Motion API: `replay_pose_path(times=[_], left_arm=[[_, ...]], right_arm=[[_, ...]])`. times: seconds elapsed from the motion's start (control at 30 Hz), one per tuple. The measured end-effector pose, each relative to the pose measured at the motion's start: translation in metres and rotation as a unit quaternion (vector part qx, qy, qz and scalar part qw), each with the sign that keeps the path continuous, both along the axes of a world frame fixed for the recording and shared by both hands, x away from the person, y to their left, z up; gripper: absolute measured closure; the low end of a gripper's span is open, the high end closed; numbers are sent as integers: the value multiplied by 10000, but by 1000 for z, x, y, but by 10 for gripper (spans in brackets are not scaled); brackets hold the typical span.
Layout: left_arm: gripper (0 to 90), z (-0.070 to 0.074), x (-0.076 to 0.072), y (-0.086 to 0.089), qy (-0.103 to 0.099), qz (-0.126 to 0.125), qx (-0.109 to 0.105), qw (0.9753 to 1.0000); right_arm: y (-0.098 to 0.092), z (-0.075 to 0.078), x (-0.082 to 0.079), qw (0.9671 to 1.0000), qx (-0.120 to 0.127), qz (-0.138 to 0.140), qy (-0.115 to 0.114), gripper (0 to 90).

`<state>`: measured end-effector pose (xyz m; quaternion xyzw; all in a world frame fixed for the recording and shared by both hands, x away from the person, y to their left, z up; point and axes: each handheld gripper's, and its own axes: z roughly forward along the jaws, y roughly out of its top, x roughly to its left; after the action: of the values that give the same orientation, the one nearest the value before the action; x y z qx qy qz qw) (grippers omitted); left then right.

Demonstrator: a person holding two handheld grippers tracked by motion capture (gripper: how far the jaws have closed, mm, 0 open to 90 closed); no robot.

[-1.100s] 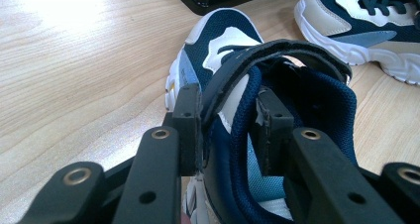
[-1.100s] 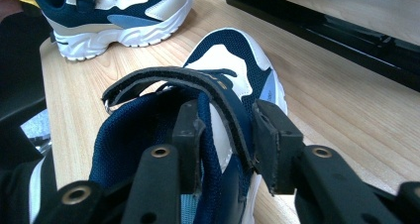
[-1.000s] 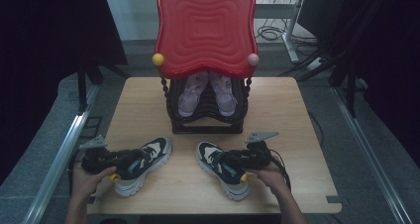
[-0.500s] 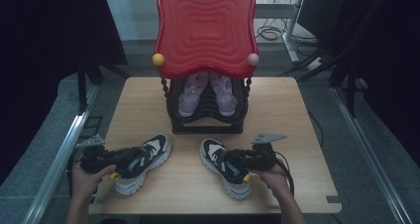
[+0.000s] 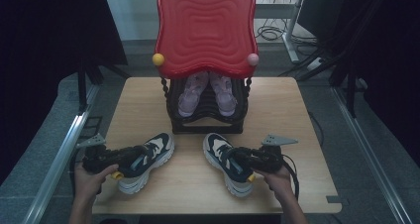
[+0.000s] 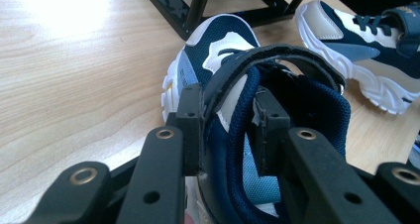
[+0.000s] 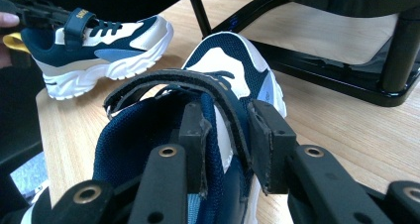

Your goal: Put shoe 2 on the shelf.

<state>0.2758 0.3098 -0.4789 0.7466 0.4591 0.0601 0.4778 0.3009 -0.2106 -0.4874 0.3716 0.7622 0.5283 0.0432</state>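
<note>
Clamping the collar and strap of a navy-and-white sneaker, the left gripper (image 6: 225, 135) has one jaw outside the shoe's side wall and the other inside the opening, pinched on the padded edge; in the high view this left sneaker (image 5: 144, 160) lies at lower left of the frame, toe aimed up and right toward the rack. The right gripper (image 7: 225, 140) does the same on its own shoe, jaws closed across the strap and collar, and that right sneaker (image 5: 229, 163) sits at lower centre-right of the high view, toe pointing up and left. Both shoes seem to rest on the wooden table (image 5: 297, 135), near each other but apart. Above them, at the centre of the frame, stands a black shoe rack (image 5: 208, 120) holding a pair of pink sneakers (image 5: 207, 92) under a red wavy top (image 5: 205, 30). The likely risk: each grip catches only soft fabric and a loose strap, so on lifting a shoe may sag, swing toe-down or slip free, and a drooping toe could knock the rack's lower bar when carried toward it.
</note>
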Motion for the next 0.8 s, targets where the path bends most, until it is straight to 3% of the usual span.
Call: replay_pose_path(times=[0.23, 0.8], left_arm=[[706, 0, -1, -10, -121, 26, -138, 9998], [708, 9, -7, -4, -380, 191, -454, 9981]], right_arm=[[-7, 2, -5, 9997, 144, -150, -104, 696], [-36, 3, -12, 9970, 477, -574, -187, 694]])
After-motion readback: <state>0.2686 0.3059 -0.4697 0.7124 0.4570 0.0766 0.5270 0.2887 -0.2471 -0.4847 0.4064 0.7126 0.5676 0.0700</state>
